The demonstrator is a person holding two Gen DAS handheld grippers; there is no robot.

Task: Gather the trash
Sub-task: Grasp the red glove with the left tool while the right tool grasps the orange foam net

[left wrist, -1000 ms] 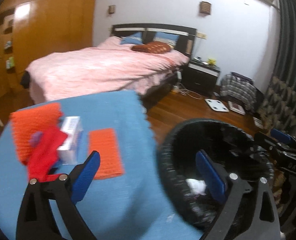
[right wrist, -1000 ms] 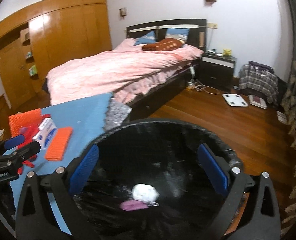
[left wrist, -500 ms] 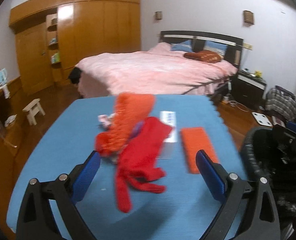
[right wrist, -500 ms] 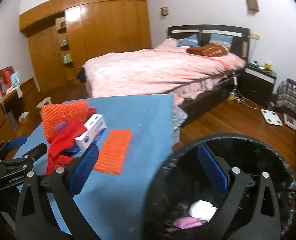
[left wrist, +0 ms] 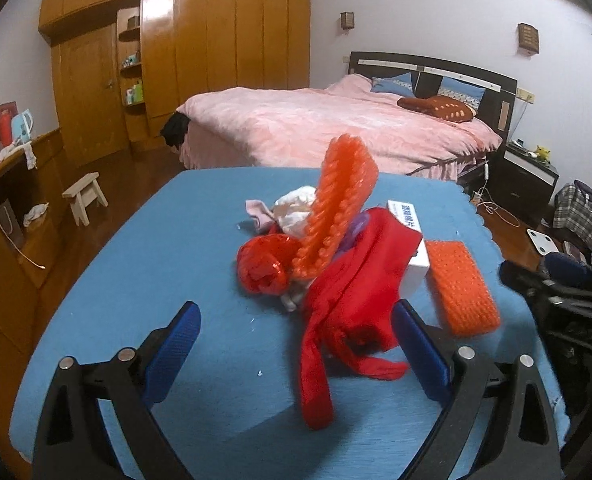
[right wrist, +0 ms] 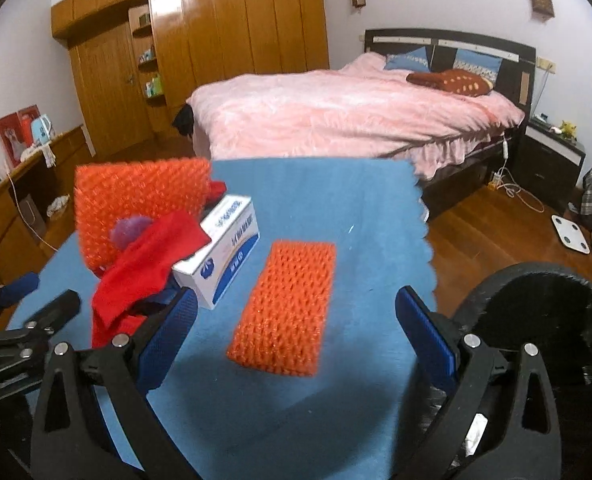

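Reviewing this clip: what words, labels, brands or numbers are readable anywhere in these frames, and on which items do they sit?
None can be quoted.
White cardboard box with blue print: blue lettering and a round logo on its side and top, too blurred to read.
Red poster on the wooden side counter: a picture only, any text too small.
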